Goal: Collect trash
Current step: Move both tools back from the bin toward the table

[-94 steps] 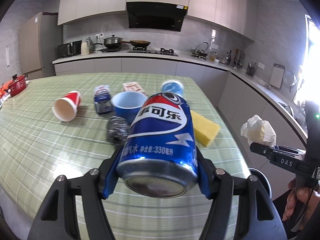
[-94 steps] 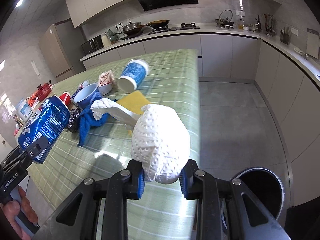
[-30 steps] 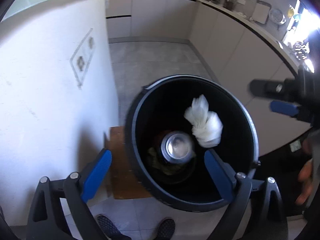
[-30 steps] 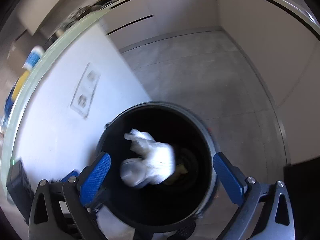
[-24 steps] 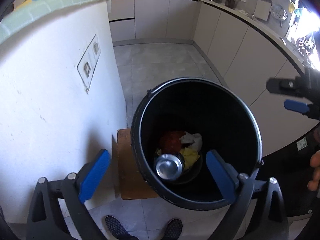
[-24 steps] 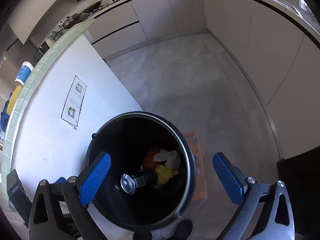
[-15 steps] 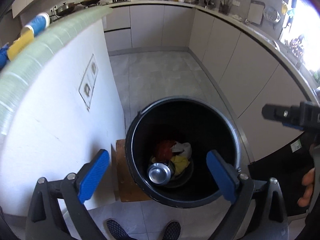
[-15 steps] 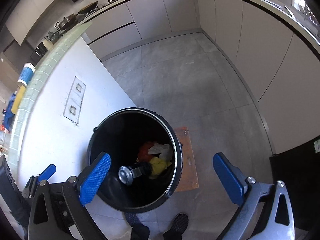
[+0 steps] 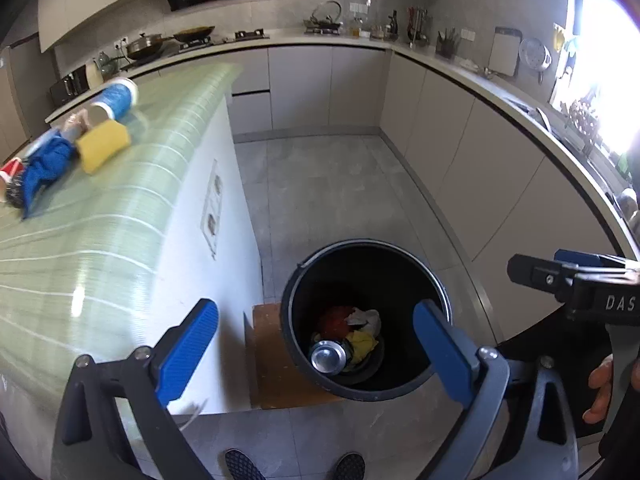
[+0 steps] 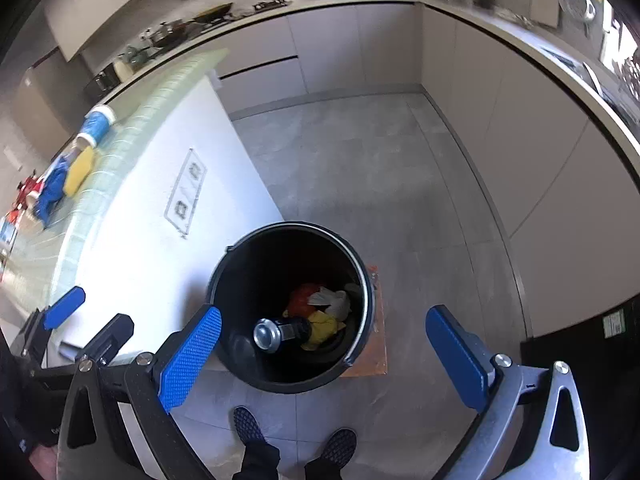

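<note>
A black round bin (image 9: pixel 400 386) stands on the floor beside the white end of the table; it also shows in the right wrist view (image 10: pixel 240 372). Inside lie the blue can (image 9: pixel 329 357), seen end-on, white tissue (image 9: pixel 366 317) and red and yellow scraps. The can (image 10: pixel 276 334) and tissue (image 10: pixel 334 300) also show in the right wrist view. My left gripper (image 9: pixel 316 340) is open and empty above the bin. My right gripper (image 10: pixel 322 346) is open and empty above it too.
The green-striped table (image 9: pixel 100 216) holds a yellow sponge (image 9: pixel 103 145), a blue cloth (image 9: pixel 44 170), a blue paper cup (image 9: pixel 116 98) and a red cup (image 9: pixel 9 170). A brown mat (image 9: pixel 276 364) lies under the bin. Grey floor and cabinets surround it. The person's shoes (image 10: pixel 296 436) stand near the bin.
The can and the tissue were dropped into the bin. Both grippers, open, have since risen and pulled back, so the tabletop comes into view.
</note>
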`<act>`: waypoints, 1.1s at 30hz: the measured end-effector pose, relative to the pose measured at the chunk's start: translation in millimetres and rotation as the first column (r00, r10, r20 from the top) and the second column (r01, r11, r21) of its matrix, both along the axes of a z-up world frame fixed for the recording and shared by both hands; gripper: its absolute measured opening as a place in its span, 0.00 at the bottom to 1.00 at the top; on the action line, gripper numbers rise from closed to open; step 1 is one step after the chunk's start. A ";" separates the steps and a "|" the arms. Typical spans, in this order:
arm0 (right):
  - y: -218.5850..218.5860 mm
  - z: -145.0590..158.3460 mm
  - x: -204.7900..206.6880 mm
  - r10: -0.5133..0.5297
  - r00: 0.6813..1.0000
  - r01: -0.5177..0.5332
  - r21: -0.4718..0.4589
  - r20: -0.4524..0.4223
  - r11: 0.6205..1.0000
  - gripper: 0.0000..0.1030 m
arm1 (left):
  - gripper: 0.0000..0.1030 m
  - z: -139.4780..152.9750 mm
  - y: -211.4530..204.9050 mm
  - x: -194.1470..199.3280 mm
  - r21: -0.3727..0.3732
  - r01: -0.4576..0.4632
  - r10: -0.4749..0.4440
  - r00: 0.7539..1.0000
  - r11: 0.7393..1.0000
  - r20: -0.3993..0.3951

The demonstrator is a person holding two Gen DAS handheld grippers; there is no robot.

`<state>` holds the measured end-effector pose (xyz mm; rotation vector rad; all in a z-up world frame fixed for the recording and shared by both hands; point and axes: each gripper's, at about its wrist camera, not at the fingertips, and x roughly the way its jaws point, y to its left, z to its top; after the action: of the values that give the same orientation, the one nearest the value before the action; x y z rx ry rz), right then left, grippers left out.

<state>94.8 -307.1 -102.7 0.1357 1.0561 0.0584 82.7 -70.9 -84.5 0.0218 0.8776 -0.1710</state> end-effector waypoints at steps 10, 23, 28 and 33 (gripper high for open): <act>52.8 32.3 1.3 0.137 0.990 -0.138 0.023 0.042 0.990 1.00 | 0.96 20.9 71.6 -11.7 0.011 -0.153 0.152 0.987 0.988 0.047; 180.3 57.9 12.8 0.360 0.926 -0.365 0.029 0.115 0.930 1.00 | 0.96 39.4 210.4 -26.9 -0.019 -0.378 0.378 0.920 0.926 0.101; 226.8 64.6 23.1 0.376 0.920 -0.375 -0.024 0.107 0.927 1.00 | 0.96 39.0 253.0 -27.1 -0.055 -0.408 0.411 0.907 0.911 0.094; 261.8 70.6 35.6 0.370 0.921 -0.368 -0.045 0.121 0.929 1.00 | 0.96 41.3 284.7 -24.5 -0.053 -0.401 0.405 0.907 0.914 0.119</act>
<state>130.4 -45.3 -32.1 -0.0888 0.9423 0.3932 58.2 213.8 -43.2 -0.1730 0.7338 0.2056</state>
